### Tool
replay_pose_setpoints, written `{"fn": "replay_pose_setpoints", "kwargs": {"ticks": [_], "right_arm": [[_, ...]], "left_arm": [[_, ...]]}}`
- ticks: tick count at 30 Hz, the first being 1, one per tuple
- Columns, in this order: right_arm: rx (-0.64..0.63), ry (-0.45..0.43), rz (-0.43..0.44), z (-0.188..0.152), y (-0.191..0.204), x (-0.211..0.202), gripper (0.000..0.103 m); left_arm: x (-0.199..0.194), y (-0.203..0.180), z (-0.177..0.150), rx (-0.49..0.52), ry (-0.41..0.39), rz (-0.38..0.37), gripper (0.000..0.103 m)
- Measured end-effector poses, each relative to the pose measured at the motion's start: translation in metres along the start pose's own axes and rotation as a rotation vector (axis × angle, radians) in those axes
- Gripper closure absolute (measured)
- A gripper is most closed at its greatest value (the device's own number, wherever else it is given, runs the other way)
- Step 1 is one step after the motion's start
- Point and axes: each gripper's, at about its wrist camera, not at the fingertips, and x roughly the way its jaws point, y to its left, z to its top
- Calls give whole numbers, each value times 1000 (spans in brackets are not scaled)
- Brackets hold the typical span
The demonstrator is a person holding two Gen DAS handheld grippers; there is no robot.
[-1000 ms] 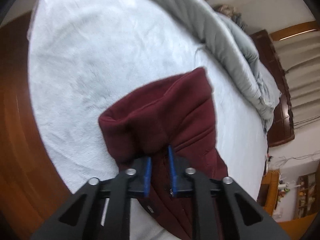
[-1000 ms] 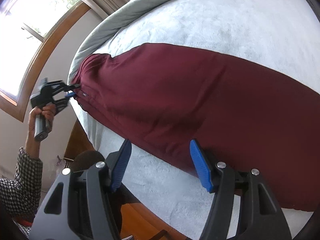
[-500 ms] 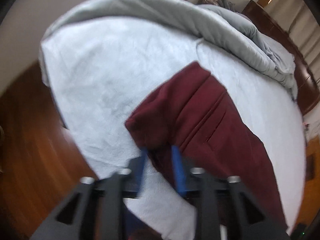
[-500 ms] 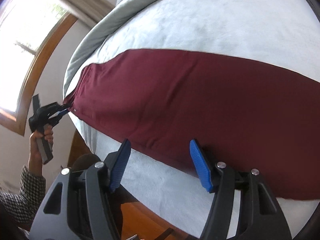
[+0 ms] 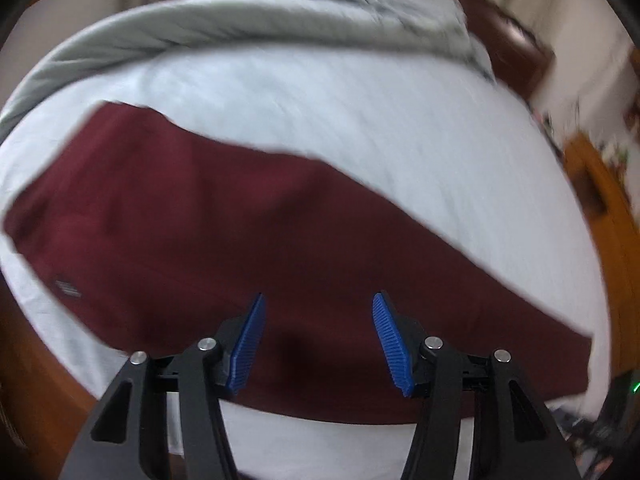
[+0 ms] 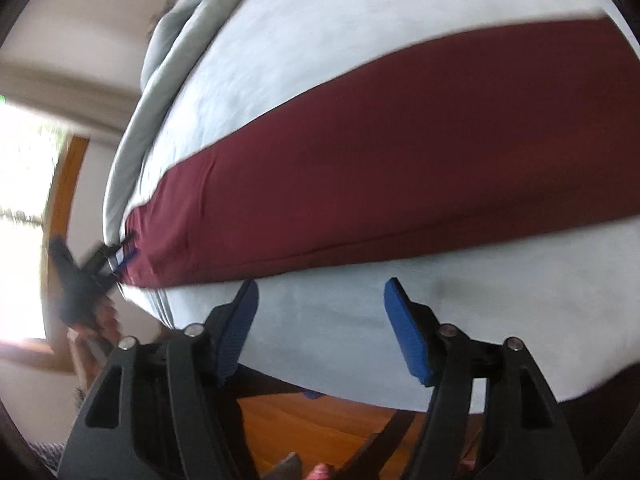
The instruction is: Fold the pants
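Dark red pants (image 5: 224, 236) lie stretched flat in a long band across the pale bed sheet (image 5: 360, 120). My left gripper (image 5: 318, 308) is open and empty, hovering over the near edge of the pants at mid length. In the right wrist view the pants (image 6: 400, 168) run from lower left to upper right. My right gripper (image 6: 320, 292) is open and empty over bare sheet just in front of the pants' near edge. The left gripper (image 6: 116, 258) shows blurred at the waist end, at the bed's corner.
A grey duvet (image 5: 260, 20) is bunched along the far side of the bed (image 6: 360, 320). A dark wooden headboard (image 5: 512, 40) and an orange wooden cabinet (image 5: 600, 184) stand beyond. Wooden floor (image 6: 320, 424) lies below the bed's near edge.
My left gripper let go of the waist end, opened wide and swung round to face the pants side-on. The pants now lie flat. My right gripper drew back a little off the pants.
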Motion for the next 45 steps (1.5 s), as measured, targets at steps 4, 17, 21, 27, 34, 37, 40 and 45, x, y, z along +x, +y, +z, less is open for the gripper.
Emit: {"fn": "replay_pose_setpoints", "kwargs": {"ticks": [4,17,21,27,34,37,40,45], "right_arm": [[87,-21,-32,3,-32,-10,32],[401,-253,164,10,-113,-35,34],[407,-282,163,17,-122,-32,44],[384,-372,118,24,-130,-44,62],[280,-372,151,53,-119,-56,88],[194,-417,153,64,-101,-89,89],[159,-488,155,68,-96,-122,90],[267,-578,20,63,-154,-154,90]], "left_arm": [[43,-12,-19,101,96,77,46],[25,-73,-20,143,94,6,46],[39,-100,-27,169,111,-12,40],[49,-117,-29,260,88,55,33],[46,-118,-22,223,89,36,33],[35,-124,-14,222,49,2,33],[18,-144,-17,241,-20,-43,33],[28,-170,-27,294,-48,-54,30]]}}
